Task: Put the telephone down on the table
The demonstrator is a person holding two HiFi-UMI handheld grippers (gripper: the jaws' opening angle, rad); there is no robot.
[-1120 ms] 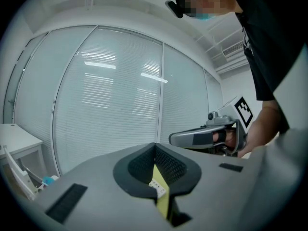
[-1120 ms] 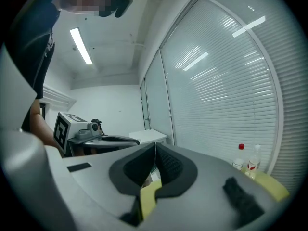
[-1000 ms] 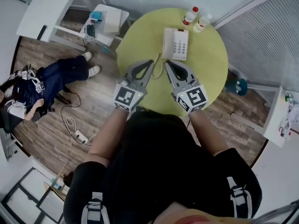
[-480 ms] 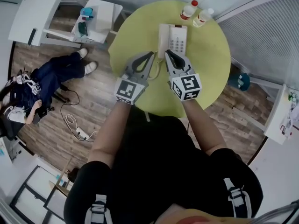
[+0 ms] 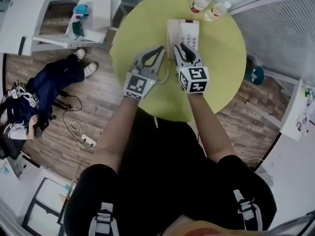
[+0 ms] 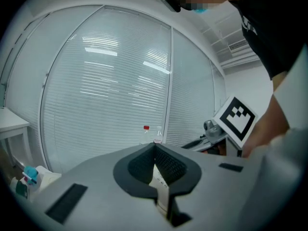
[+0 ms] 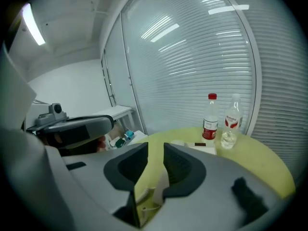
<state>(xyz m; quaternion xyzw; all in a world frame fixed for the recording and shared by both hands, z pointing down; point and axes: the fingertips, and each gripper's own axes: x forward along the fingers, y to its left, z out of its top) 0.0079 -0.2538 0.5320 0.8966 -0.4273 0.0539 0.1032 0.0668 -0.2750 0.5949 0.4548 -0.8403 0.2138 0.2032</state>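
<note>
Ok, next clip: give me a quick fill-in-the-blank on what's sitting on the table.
1. The ___ telephone lies on the round table.
2. Past it, at the table's far edge, stand ___ bottles.
3. The bottle nearer the telephone has a ___ cap.
Missing words: white; two; red.

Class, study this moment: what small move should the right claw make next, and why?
Probably ease the right claw down and forward onto the telephone. Its jaws have just been opening, with nothing gripped between them, and it hangs close to the near edge of the telephone, which sits on the yellow-green table.
</note>
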